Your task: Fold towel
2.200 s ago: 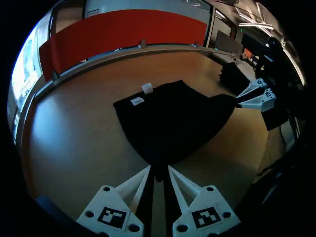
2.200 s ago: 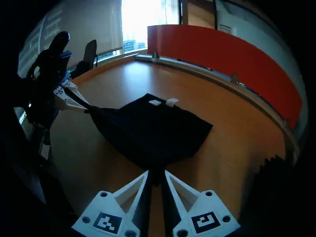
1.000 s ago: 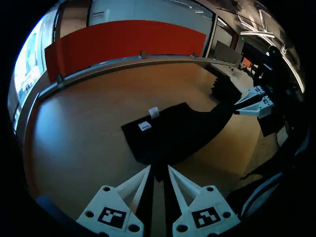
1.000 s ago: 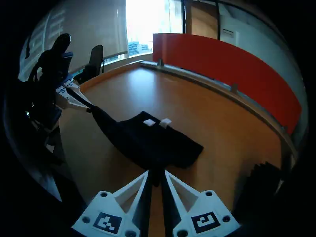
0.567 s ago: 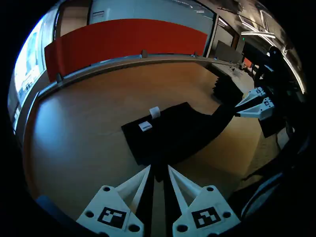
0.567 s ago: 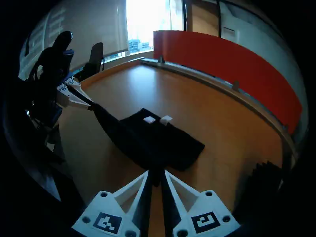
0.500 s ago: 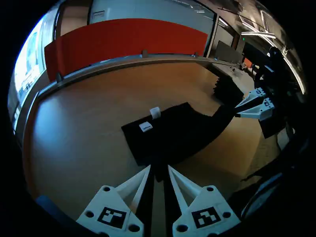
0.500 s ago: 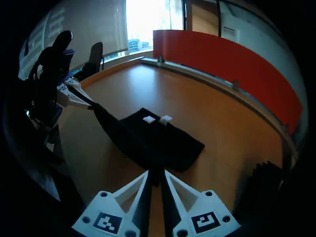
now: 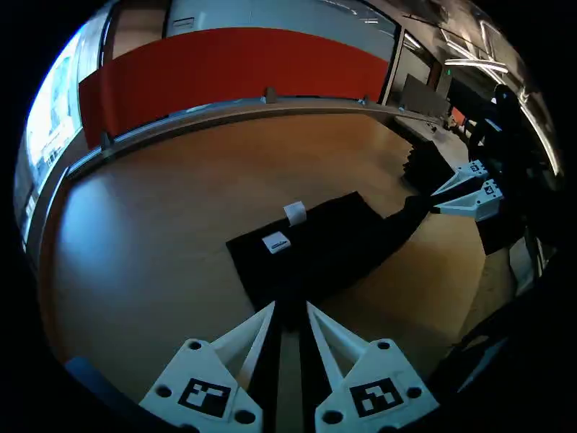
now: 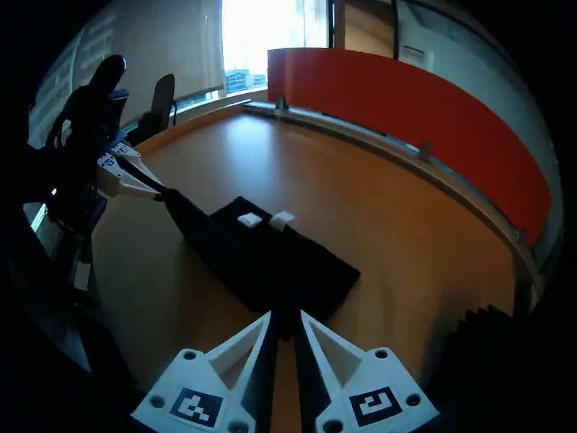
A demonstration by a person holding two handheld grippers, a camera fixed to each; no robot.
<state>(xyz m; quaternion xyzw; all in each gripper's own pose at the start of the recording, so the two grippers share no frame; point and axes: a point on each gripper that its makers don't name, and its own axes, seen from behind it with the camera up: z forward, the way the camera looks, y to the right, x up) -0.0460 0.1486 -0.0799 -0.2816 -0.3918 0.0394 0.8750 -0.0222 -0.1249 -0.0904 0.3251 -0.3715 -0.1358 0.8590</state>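
Note:
A black towel point(image 9: 328, 249) lies partly on a wooden table point(image 9: 166, 209), with two white tags point(image 9: 277, 242) on its far part. My left gripper point(image 9: 289, 319) is shut on the towel's near corner. In the left gripper view the right gripper point(image 9: 433, 202) holds the other corner at the right, lifted off the table. In the right gripper view the towel point(image 10: 270, 263) stretches from my right gripper point(image 10: 285, 322), shut on one corner, to the left gripper point(image 10: 160, 193) at the left, shut on the other. The held edge hangs taut between them.
A red partition point(image 9: 231, 68) runs along the table's far edge. Dark office chairs point(image 10: 162, 97) stand by a bright window in the right gripper view. A person's dark shape point(image 10: 79, 144) holds the left gripper. A dark stack point(image 9: 427, 162) sits near the right gripper.
Both grippers have carried the held edge forward over the towel, so the flat part now looks narrower. The white tags sit nearer to the held edge. Both stay shut on their corners.

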